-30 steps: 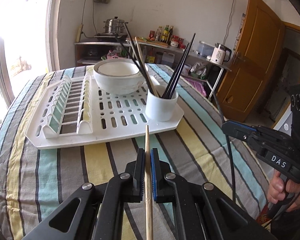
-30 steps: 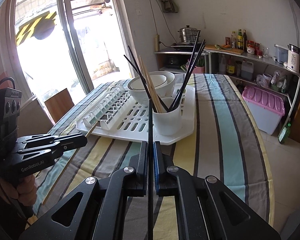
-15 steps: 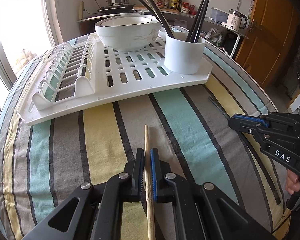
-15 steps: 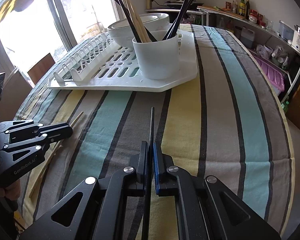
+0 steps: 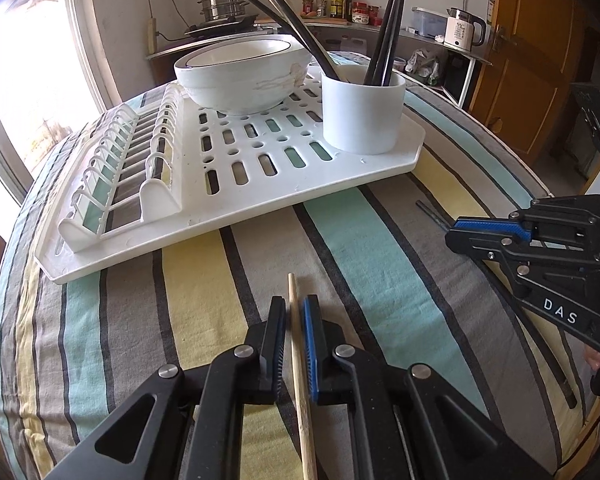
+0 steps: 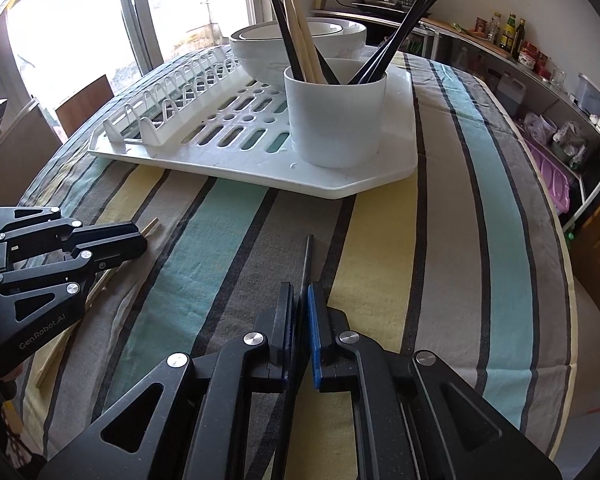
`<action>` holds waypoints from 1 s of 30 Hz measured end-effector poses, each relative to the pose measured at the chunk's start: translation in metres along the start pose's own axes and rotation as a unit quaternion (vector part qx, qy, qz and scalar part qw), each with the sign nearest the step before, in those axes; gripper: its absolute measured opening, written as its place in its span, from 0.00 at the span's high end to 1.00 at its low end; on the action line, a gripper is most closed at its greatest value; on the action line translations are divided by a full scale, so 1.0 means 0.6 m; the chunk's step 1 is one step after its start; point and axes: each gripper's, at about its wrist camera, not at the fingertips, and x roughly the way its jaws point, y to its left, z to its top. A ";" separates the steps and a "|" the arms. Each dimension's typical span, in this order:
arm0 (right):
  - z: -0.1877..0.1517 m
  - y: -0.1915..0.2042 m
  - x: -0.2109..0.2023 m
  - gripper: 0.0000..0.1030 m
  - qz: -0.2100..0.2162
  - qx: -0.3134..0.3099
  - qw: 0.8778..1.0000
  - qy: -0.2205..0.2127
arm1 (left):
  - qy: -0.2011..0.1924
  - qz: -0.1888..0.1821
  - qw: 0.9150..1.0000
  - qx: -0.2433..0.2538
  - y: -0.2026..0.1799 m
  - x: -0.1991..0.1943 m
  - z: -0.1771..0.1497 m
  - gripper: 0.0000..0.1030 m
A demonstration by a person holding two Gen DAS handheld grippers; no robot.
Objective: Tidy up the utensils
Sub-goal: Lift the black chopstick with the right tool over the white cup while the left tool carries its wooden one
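My left gripper (image 5: 294,308) is shut on a wooden chopstick (image 5: 296,320), low over the striped tablecloth; its tip points at the white drying rack (image 5: 260,168). My right gripper (image 6: 302,296) is shut on a black chopstick (image 6: 307,256), also low over the cloth. The white cup (image 5: 362,110) on the rack's near right corner holds several black and wooden chopsticks; it also shows in the right wrist view (image 6: 336,116). The right gripper shows at the right of the left wrist view (image 5: 500,236), the left gripper at the left of the right wrist view (image 6: 100,240).
A white bowl (image 5: 244,72) stands on the rack behind the cup. The rack's plate slots (image 5: 120,168) fill its left side. Shelves with bottles, a kettle (image 5: 462,32) and a steamer pot (image 5: 222,6) lie beyond the table. A wooden door (image 5: 528,52) is at right.
Both grippers have come down from above the table and pulled back from the rack, each still holding its chopstick, which now lies close to the cloth.
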 end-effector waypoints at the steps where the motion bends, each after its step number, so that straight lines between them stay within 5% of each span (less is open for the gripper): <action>1: 0.000 -0.001 0.000 0.95 0.001 0.003 1.000 -0.001 | 0.000 -0.003 1.000 0.000 0.000 0.001 0.000 0.94; 7: 0.003 -0.003 -0.019 0.95 0.017 0.016 0.999 -0.022 | -0.007 -0.021 1.000 -0.017 0.007 -0.009 0.006 0.96; 21: 0.030 -0.011 -0.195 0.95 0.050 0.044 0.981 -0.182 | -0.142 -0.052 0.987 -0.057 0.039 -0.181 0.048 0.96; 30: 0.034 -0.010 -0.249 0.96 0.039 0.047 0.970 -0.235 | -0.181 -0.058 0.981 -0.048 0.030 -0.234 0.054 0.96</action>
